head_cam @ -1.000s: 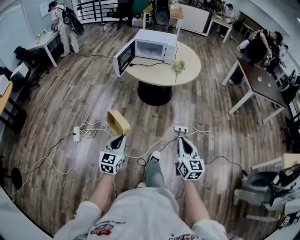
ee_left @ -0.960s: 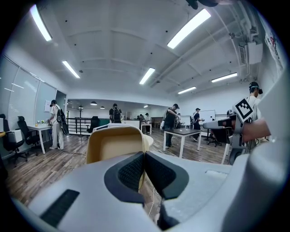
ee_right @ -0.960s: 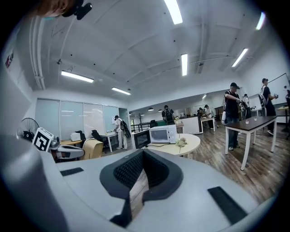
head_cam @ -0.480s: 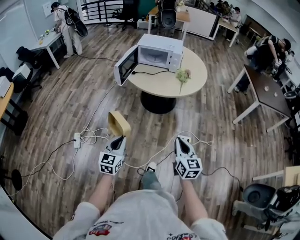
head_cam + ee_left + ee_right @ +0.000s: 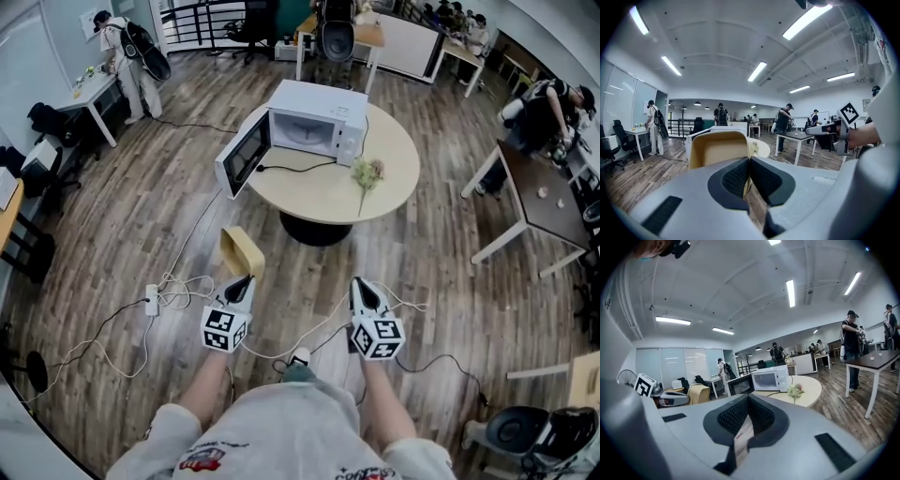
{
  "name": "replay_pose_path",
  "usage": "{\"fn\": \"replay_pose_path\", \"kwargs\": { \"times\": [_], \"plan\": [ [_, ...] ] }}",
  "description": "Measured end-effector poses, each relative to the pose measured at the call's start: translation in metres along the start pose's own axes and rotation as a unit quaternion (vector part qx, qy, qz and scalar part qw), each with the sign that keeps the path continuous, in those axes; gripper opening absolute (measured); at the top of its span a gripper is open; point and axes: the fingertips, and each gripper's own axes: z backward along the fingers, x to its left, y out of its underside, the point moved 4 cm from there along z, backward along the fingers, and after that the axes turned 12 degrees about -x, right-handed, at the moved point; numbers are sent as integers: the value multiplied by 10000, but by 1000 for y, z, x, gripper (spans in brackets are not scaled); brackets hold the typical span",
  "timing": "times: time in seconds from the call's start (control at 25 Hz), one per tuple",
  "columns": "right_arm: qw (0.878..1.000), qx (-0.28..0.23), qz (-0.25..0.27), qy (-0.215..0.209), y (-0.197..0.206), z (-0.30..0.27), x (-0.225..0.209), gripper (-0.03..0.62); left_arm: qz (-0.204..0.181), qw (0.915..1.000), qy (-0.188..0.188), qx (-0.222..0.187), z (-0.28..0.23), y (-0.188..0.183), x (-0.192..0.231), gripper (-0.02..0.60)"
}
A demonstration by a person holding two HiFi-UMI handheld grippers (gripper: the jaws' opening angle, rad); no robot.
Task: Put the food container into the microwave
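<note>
Edgewise, food container (image 5: 717, 151) between left fingers (image 5: 736, 177)

We hold a tan container (image 5: 241, 251) at the tip of our left gripper (image 5: 244, 280), right gripper (image 5: 360, 285) alongside, ahead a round table (image 5: 323, 192) bearing a white microwave (image 5: 314, 112), door (image 5: 242, 157) swung open, flower (image 5: 367, 173) beside it, cables (image 5: 178, 281) across the floor (image 5: 141, 216).

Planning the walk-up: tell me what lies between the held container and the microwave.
Head view: wood floor, then the table's edge, lie between container and microwave.
</note>
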Motion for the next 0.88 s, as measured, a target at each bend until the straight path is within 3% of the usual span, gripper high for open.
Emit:
{"fn": "replay_pose_path", "kwargs": {
  "times": [0.32,0.88],
  "plan": [
    [9999,-9,-70,96,-17,-76,-72,3,6,9999,43,143,-95,-8,17,12],
    [9995,-4,-214,233,-12,-149,-120,3,-3,9997,227,81,-196,-17,52,12]
  ]
}}
